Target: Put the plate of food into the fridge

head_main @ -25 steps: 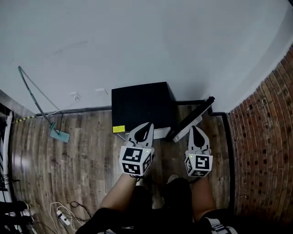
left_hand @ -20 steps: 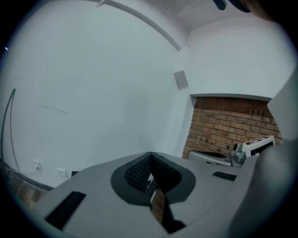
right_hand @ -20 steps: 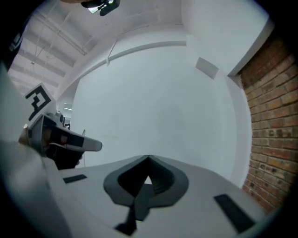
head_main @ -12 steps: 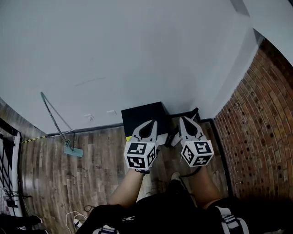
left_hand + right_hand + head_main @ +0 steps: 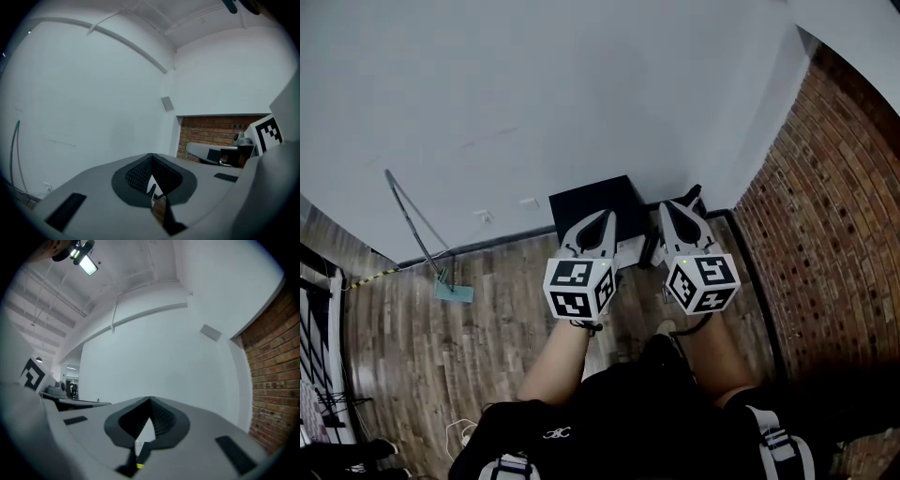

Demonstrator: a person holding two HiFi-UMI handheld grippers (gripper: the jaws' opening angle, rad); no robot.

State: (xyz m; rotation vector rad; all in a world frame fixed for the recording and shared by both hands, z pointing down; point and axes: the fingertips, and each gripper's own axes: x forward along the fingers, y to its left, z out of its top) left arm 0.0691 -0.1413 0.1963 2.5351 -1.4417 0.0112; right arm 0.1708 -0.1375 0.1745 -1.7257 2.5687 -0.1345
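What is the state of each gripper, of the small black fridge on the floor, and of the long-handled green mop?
left gripper: shut, empty.
right gripper: shut, empty.
small black fridge: open.
long-handled green mop: leaning against the white wall, head on the wooden floor.

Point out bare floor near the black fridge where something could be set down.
Free: the wood floor between the mop and the black fridge. Crowded: right of the fridge, its open door stands close to the brick wall.
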